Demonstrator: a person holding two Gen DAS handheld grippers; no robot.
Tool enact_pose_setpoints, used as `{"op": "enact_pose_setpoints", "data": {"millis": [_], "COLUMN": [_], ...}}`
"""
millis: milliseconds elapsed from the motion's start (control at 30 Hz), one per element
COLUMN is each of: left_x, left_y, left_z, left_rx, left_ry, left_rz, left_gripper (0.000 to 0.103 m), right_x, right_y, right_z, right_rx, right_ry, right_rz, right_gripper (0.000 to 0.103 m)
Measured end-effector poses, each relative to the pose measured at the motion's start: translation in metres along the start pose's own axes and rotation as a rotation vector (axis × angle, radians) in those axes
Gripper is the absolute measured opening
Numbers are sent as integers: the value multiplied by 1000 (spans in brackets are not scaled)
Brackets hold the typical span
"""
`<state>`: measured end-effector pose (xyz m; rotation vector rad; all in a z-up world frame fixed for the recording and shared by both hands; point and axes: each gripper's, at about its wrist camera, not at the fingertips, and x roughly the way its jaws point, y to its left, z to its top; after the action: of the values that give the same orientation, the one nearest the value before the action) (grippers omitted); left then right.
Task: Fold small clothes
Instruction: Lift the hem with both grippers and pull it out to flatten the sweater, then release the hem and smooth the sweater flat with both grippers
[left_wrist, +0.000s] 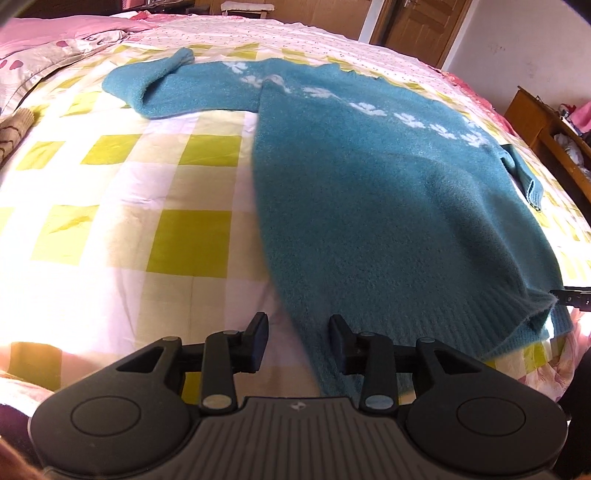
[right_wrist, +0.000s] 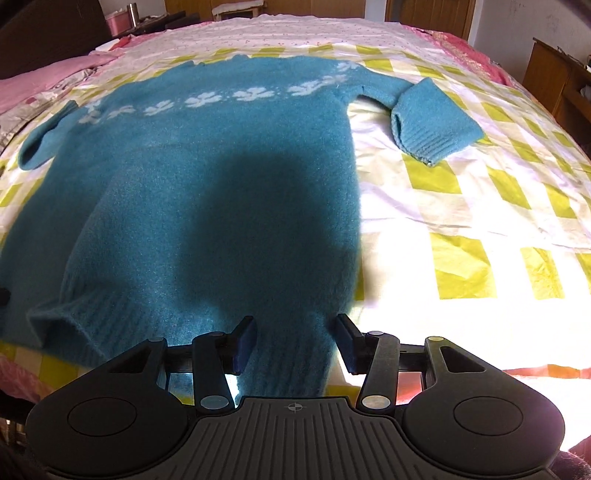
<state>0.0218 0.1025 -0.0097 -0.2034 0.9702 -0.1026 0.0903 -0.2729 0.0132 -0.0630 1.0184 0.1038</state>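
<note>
A teal knitted sweater (left_wrist: 388, 192) with a row of white flowers across the chest lies flat on a bed with a yellow and white checked sheet (left_wrist: 122, 206). Both sleeves lie out to the sides. My left gripper (left_wrist: 297, 328) is open over the near left corner of the ribbed hem, and the sweater's side edge runs between its fingers. My right gripper (right_wrist: 295, 328) is open over the near right part of the sweater (right_wrist: 207, 177), with the hem between its fingers. No pad presses on the cloth. A round shadow falls on the sweater's body in the right wrist view.
Pink pillows and bedding (left_wrist: 55, 33) lie at the bed's far left. A wooden door (left_wrist: 417, 22) stands behind the bed and a wooden cabinet (left_wrist: 535, 114) holding clothes stands to its right. The bed's near edge runs just under both grippers.
</note>
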Motion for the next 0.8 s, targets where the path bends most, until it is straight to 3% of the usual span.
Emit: {"op": "enact_pose_setpoints", "data": {"millis": [100, 200, 267, 633, 800], "left_x": [3, 5, 3, -11, -16], "left_y": [-1, 3, 6, 12, 9], "left_z": [4, 5, 4, 11, 12], "left_rx": [-21, -50, -59, 24, 33], "left_ry": [15, 15, 11, 1, -17], "left_rz": [-55, -77, -85, -11, -17], "left_gripper": [20, 17, 17, 17, 18], "right_x": [0, -3, -4, -7, -7], "right_y": [0, -6, -12, -6, -4], "right_z": [-1, 1, 1, -6, -4], "right_rx": [4, 30, 64, 36, 47], "right_ry": [-7, -10, -8, 30, 28], "right_rz": [1, 11, 23, -9, -17], "right_gripper": [30, 17, 14, 10, 15]}}
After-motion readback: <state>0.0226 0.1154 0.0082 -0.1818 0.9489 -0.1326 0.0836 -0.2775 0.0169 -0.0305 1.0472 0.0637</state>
